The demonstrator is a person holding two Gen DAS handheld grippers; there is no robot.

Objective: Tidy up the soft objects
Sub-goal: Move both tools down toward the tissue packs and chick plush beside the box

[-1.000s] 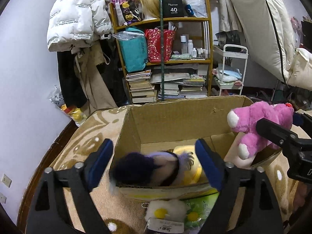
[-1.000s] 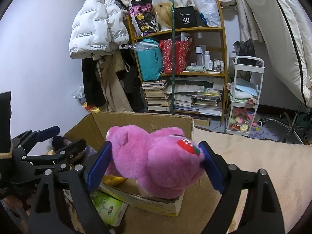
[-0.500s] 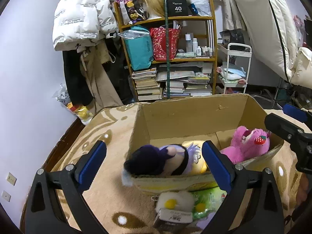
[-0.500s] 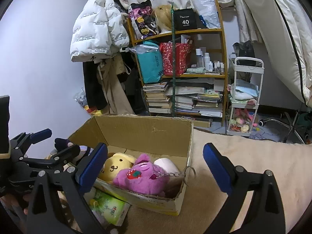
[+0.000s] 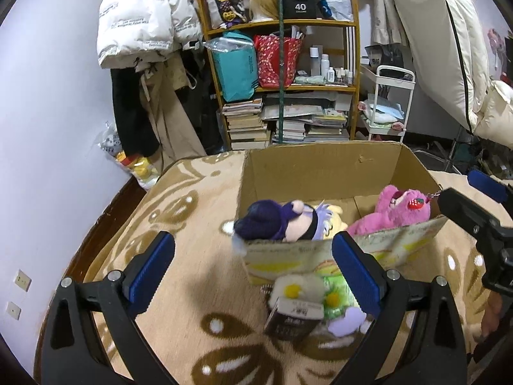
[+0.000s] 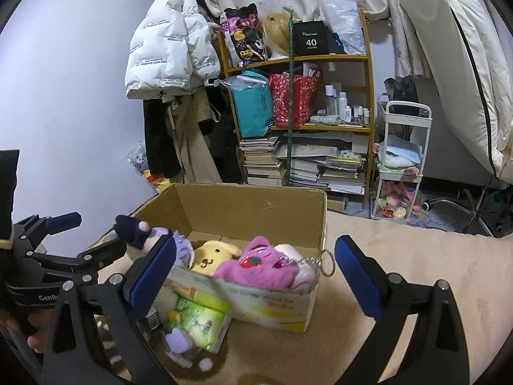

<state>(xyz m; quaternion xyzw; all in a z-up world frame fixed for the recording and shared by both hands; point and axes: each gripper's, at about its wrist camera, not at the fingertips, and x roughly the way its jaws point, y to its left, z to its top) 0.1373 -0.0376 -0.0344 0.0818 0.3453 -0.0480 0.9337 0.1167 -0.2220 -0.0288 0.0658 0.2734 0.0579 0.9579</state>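
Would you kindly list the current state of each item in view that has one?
left gripper: open, empty
right gripper: open, empty
cardboard box: open-topped, upright
pink plush: lying in the box
yellow plush: lying in the box
purple-haired doll: draped over the box's corner
green packet: outside the box

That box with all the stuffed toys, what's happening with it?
A person is tidying soft toys into the cardboard box, using a left gripper and a right gripper. Both are open and hold nothing. The pink plush, a yellow dog plush and a purple-haired doll lie inside. A few small things still sit in front of the box.
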